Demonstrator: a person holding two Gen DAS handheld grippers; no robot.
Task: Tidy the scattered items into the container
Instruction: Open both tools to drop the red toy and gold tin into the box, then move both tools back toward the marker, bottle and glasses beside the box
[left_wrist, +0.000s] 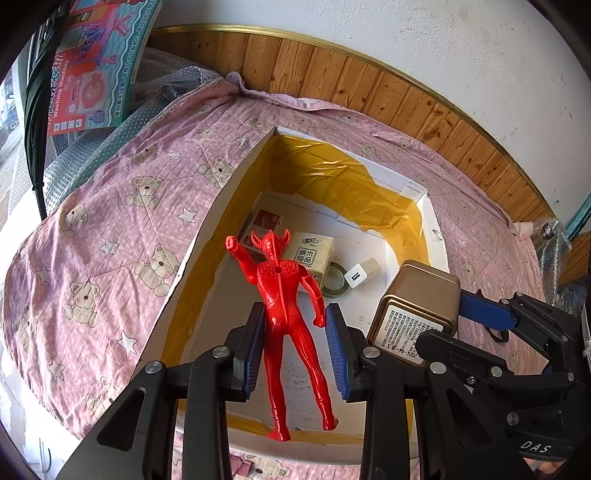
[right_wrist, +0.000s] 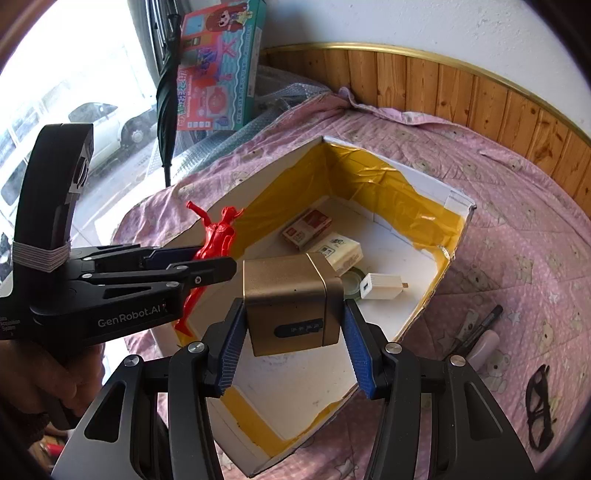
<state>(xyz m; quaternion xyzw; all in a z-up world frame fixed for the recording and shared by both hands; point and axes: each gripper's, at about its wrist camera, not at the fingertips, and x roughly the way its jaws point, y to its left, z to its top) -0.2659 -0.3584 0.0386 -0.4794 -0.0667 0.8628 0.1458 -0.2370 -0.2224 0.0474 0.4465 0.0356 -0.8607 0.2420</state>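
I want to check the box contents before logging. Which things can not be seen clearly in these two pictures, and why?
- Roll of tape: mostly hidden in both views, by the tissue pack and the gold tin.
- Small carton: partly behind the red figure in the left wrist view; print too small.
- Glasses: dark and distorted near the right wrist view's edge.
- Tin label: text too small.

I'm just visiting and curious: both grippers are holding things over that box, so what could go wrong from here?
1. The red figure hangs between the left gripper pads, seemingly held only at its waist. It may slip or swing.
2. The gold tin in the right gripper sits above the tissue pack and tape roll; dropped, it could land on them.
3. The two grippers are close together and might bump.
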